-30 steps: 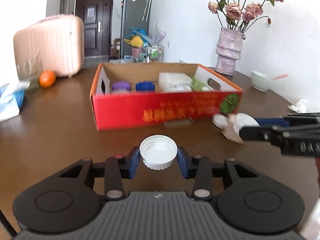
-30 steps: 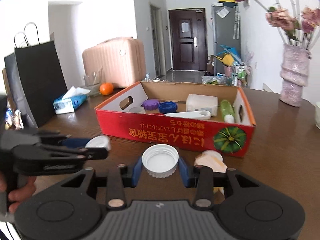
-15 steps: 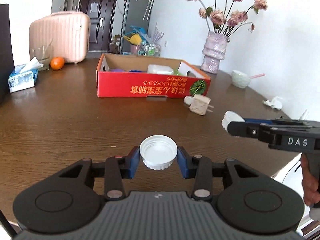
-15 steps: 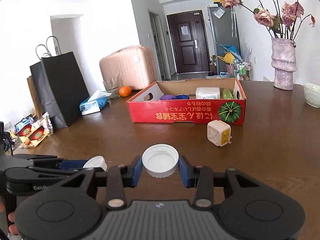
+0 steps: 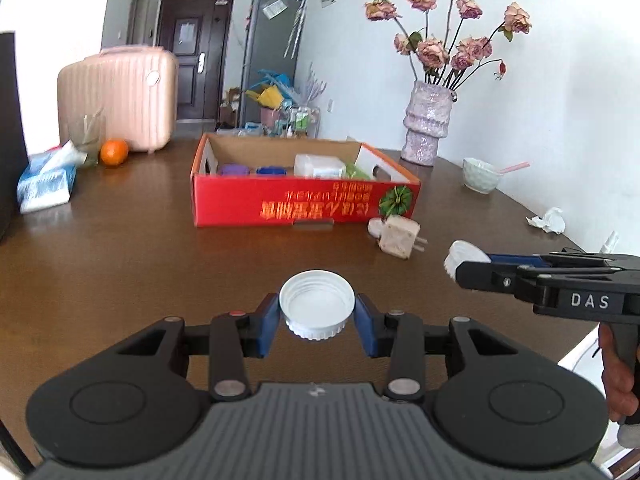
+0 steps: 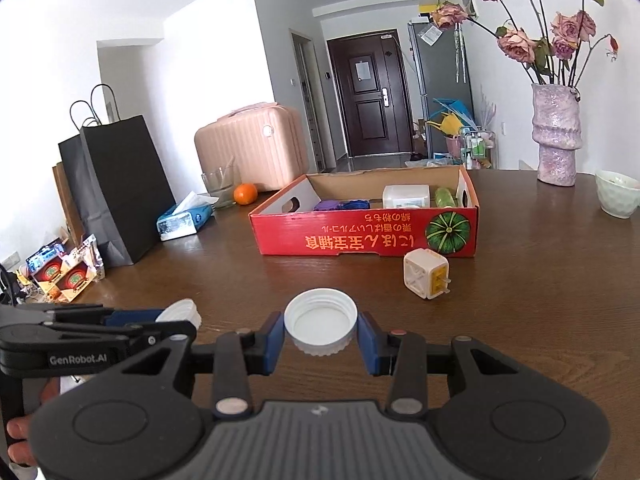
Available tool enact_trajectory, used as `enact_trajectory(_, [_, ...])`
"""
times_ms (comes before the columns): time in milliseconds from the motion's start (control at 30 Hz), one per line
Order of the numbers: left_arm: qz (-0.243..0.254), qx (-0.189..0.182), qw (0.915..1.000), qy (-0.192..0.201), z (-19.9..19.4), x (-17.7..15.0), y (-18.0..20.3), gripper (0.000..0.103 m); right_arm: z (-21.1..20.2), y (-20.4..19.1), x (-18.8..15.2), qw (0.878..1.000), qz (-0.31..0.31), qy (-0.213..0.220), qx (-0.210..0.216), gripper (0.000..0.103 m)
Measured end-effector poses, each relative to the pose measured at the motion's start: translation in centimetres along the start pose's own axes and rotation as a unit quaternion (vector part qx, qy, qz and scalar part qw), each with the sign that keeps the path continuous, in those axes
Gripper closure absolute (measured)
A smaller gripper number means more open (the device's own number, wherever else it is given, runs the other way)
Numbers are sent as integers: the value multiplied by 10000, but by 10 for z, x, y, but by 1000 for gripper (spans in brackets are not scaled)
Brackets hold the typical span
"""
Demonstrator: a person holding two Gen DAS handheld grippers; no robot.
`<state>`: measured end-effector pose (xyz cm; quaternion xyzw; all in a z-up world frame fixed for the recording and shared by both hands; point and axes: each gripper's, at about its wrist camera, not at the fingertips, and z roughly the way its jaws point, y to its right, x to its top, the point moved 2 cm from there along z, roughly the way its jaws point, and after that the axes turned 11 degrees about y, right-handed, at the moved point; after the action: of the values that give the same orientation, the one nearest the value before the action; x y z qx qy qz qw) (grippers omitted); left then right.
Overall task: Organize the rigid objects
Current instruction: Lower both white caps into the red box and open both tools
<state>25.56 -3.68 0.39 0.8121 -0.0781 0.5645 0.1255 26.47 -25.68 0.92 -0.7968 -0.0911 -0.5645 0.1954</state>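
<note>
My left gripper (image 5: 317, 317) is shut on a white jar lid (image 5: 317, 309), held above the brown table. My right gripper (image 6: 321, 329) is shut on a second white lid (image 6: 321, 321); it also shows at the right of the left wrist view (image 5: 466, 258). The left gripper with its lid shows at the left of the right wrist view (image 6: 181, 315). A red cardboard box (image 5: 304, 204) (image 6: 368, 236) stands farther back, holding purple and blue lids, a white container and a green item. A cream plug adapter (image 5: 399, 236) (image 6: 426, 279) lies in front of the box's right corner.
A vase of dried roses (image 5: 428, 124), a pale bowl (image 5: 481, 175) and crumpled tissue (image 5: 548, 220) are at the right. An orange (image 5: 114, 152), glass, tissue pack (image 5: 46, 184), pink suitcase (image 6: 252, 148) and black paper bag (image 6: 116, 188) are at the left.
Both grippers have drawn back from the box with their lids still held. The box and adapter now look farther away than one second ago; little changed in the last half second.
</note>
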Motion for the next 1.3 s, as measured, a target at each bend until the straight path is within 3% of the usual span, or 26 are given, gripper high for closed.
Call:
enact_trajectory(133, [143, -124, 9996, 231, 35, 29, -11, 62, 23, 4, 26, 9996, -141, 91, 242, 64])
enact_trajectory(333, [-147, -304, 9994, 62, 128, 91, -48, 62, 107, 31, 95, 9991, -229, 85, 340, 64])
enact_trajectory(500, [-421, -317, 9967, -619, 239, 130, -80, 62, 228, 59, 130, 9976, -142, -621, 260, 64])
enact_trajectory(633, [-675, 14, 9901, -1229, 320, 130, -102, 62, 316, 74, 132, 9918, -247, -1252, -18, 64])
enact_trajectory(733, [-646, 224, 9866, -1479, 350, 119, -110, 63, 359, 84, 123, 9856, -176, -1676, -161, 64])
enact_trajectory(900, [-783, 255, 9833, -1626, 362, 105, -120, 60, 385, 96, 111, 9814, -83, -1902, -250, 62])
enact_trajectory(1000, [-815, 227, 9838, -1582, 357, 109, -121, 56, 384, 101, 110, 9827, -11, -1840, -215, 55])
enact_trajectory(1100, [-787, 171, 9865, -1424, 344, 119, -119, 45, 374, 106, 117, 9853, 83, -1691, -243, 45])
enact_trajectory(1133, [-751, 176, 9876, -1366, 339, 123, -118, 40, 369, 107, 121, 9858, 98, -1658, -255, 45])
enact_trajectory(1300, [-533, 297, 9921, -1099, 297, 145, -114, 34, 332, 101, 145, 9889, -14, -1454, -291, 44])
